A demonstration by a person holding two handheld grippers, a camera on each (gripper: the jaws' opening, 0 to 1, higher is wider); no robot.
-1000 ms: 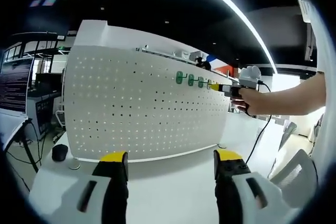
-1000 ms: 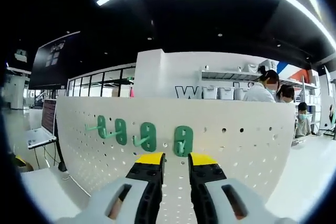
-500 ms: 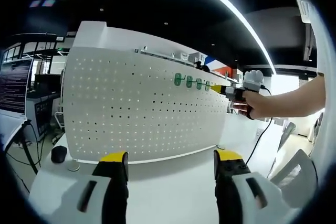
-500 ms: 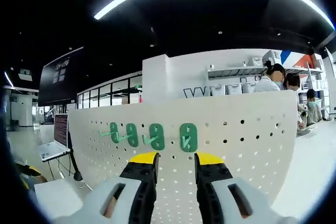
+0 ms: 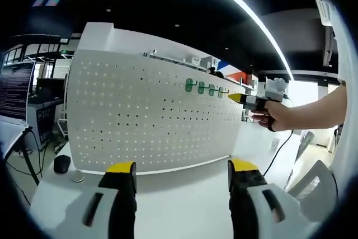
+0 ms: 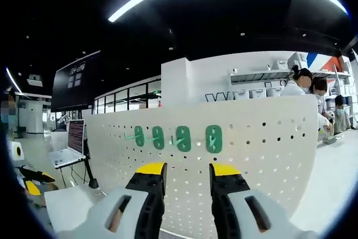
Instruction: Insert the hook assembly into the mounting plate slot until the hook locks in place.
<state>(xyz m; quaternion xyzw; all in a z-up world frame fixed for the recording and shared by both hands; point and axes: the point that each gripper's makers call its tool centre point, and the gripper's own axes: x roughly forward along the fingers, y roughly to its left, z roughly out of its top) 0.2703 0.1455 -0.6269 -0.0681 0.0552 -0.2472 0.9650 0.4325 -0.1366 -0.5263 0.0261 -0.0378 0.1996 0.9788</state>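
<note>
**Green hooks sit in a row on the white pegboard, both grippers empty**

Green hooks [image 5: 205, 88] line up in a short row of four near the top edge of the white perforated mounting plate [image 5: 145, 116], which stands upright on a white table [image 5: 179, 194] in the left gripper view. The left gripper [image 5: 182, 174] sits low in front of the board, its yellow-tipped jaws spread wide with nothing between them. At the right, a person's hand [image 5: 274, 115] holds the right gripper [image 5: 230, 97] up near the board's top corner, its yellow tip just beside the last hook in the row. A dark round object [image 5: 61, 163] rests on the table at the board's left end.

In the right gripper view, the four green hooks [image 6: 178, 137] hang side by side on the mounting plate [image 6: 263, 155], straight ahead and above the right gripper [image 6: 184, 169]. Its jaws stand apart with a moderate gap and hold nothing. A laptop [image 6: 71, 146] stands open on a stand at the left, and people [image 6: 305, 85] are gathered beyond the board at the right.
</note>
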